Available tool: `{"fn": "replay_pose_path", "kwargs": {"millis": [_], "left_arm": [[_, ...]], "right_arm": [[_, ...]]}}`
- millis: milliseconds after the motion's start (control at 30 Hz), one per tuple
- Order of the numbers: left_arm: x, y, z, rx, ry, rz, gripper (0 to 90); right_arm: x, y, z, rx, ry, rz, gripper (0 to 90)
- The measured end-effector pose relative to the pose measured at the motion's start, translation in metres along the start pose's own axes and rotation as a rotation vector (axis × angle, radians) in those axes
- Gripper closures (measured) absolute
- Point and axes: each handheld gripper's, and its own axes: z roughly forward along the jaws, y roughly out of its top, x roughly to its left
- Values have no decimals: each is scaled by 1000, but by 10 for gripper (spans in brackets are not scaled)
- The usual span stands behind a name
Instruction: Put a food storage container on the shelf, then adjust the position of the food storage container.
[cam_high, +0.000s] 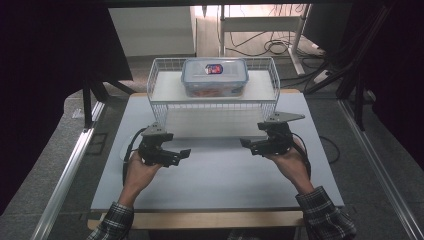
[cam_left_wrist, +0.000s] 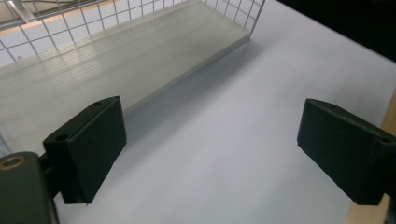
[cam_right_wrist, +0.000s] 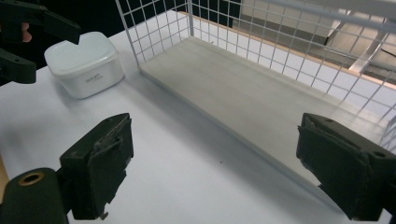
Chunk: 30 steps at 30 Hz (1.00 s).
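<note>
Both the left gripper (cam_high: 182, 154) and right gripper (cam_high: 246, 144) hover wide apart, holding nothing, over the surface (cam_high: 215, 175). The box (cam_high: 214, 76) sits on the wire rack (cam_high: 160, 107) beyond them.

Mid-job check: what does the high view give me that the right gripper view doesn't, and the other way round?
High view: a lidded container on the rack's top shelf, plus the left hand and right hand. Right gripper view: a small white box on the table, by the rack's corner, close to the left gripper. Both: the wire rack, the white table and the left gripper, open.
</note>
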Motion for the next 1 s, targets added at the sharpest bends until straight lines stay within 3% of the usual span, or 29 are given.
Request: {"fn": "replay_pose_path", "kwargs": {"millis": [167,367,467,600,700,900,1000], "left_arm": [[-6,-16,1,-17,-10,28,47],[-7,-34,3,-61,-10,-11,32],[-9,-48,5,-95,-29,-25,43],[-18,-57,11,-63,-48,17,49],[-22,-62,18,-24,-49,30,49],[-22,-61,23,34,-42,28,46],[-20,-58,20,24,-49,11,43]], "right_arm": [[2,-15,-4,-12,5,23,88],[4,-34,-3,-7,3,27,71],[5,-47,-3,-11,-13,12,65],[5,-65,-5,-27,-16,28,64],[3,-76,-5,-2,-28,21,64],[-3,-91,-3,34,-27,51,64],[-5,-93,-2,35,-30,59,64]]}}
